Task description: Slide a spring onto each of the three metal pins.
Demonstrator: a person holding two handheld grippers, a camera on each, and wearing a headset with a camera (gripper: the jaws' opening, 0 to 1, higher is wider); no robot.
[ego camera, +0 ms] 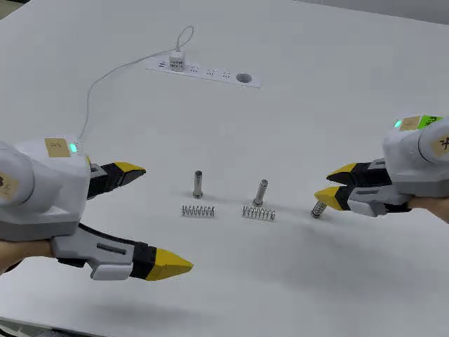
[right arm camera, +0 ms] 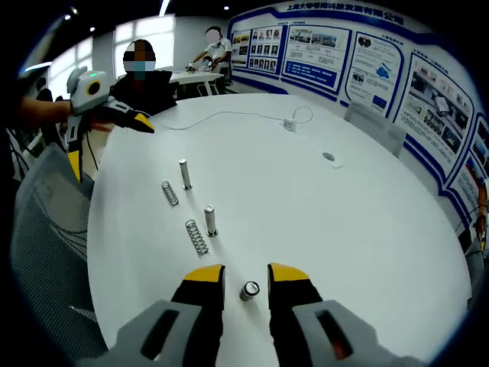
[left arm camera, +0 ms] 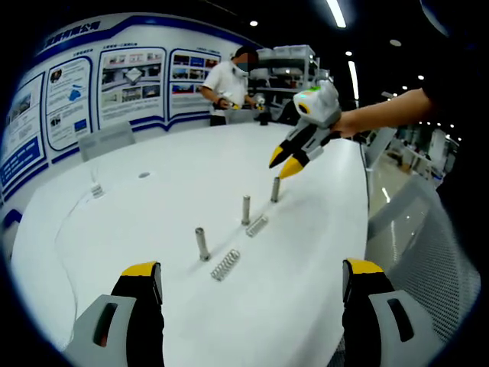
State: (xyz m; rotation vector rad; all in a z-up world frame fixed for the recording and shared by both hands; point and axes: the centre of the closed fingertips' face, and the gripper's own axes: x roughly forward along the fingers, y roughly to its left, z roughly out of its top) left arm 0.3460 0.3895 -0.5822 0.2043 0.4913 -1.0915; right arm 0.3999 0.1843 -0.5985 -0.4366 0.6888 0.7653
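Observation:
Two bare metal pins stand upright on the white table, a left pin [ego camera: 198, 184] and a middle pin [ego camera: 260, 192]. In front of each lies a loose spring [ego camera: 198, 210], [ego camera: 258, 213]. A third pin [ego camera: 319, 209] at the right carries a spring around it. My right gripper [ego camera: 333, 184] is open a little, and this third pin [right arm camera: 249, 290] sits between its yellow fingertips [right arm camera: 206, 277] without clear contact. My left gripper [ego camera: 158, 216] is held wide open to the left of the pins, with nothing in it. From the left gripper [left arm camera: 248, 279] I see the pins in a row [left arm camera: 246, 209].
A white power strip [ego camera: 203, 71] with a plugged-in charger and cable [ego camera: 105, 74] lies at the back of the table. People stand at another table in the background [left arm camera: 225, 84]. A grey chair [right arm camera: 46, 229] stands at the table's edge.

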